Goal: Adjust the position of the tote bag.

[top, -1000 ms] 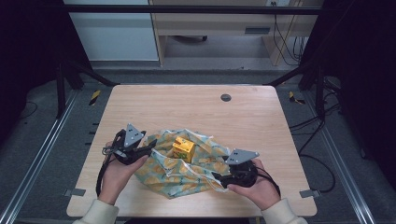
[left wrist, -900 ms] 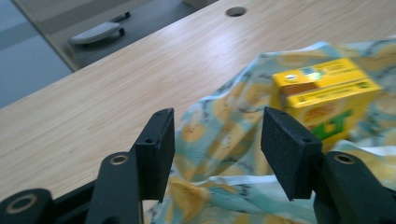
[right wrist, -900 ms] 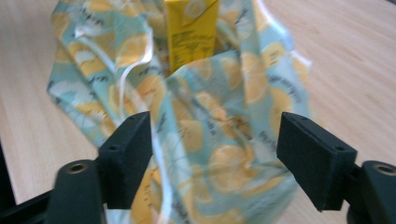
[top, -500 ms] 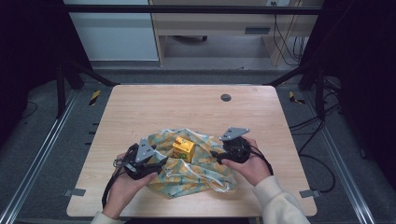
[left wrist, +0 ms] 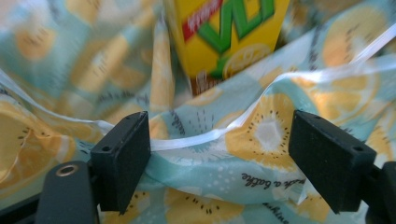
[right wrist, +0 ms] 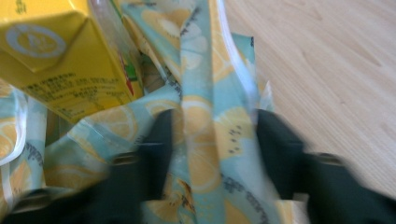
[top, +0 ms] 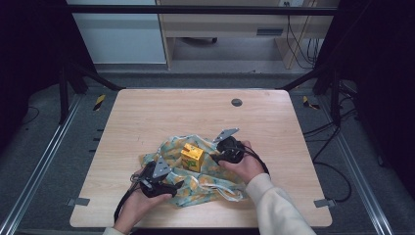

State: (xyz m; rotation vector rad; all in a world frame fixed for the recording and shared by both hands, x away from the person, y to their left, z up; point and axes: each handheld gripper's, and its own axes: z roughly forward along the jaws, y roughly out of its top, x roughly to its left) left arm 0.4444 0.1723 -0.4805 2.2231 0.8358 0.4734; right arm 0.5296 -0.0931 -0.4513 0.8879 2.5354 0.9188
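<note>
Bag: a thin, glossy plastic bag (top: 195, 181) printed with lemon and kiwi slices on pale teal is lying crumpled on the near half of the table, its film creased into soft folds; in the left gripper view (left wrist: 261, 135) a clear, shiny edge strip is running across it
Carton: a small yellow drink carton (top: 192, 157) with sharp cardboard edges and a folded top is standing upright in the middle of the bag, with red and green lettering showing in the left gripper view (left wrist: 229, 32) and fine print on its side in the right gripper view (right wrist: 65, 65)
Table: a light wood-grain tabletop (top: 161, 112) with rounded corners and a small dark round insert (top: 237, 102) near its far edge
Left gripper: the left gripper (top: 172, 185) is resting low at the bag's near left edge, held in a hand (top: 134, 208) coming in from the bottom, pointing toward the carton; its jaws have just been opening and are standing spread, with a fold of bag film and the clear strip lying between the black square pads (left wrist: 122, 156), the left pad touching the strip, the right one apart
Right gripper: the right gripper (top: 215, 157) is lying just right of the carton, the hand (top: 247, 164) cupping it from behind, cream sleeve (top: 276, 205) slanting in from the lower right; its jaws have just been closing around an upright ridge of bag film, and the blur is leaving it unclear whether the pads are pressing on it
</note>
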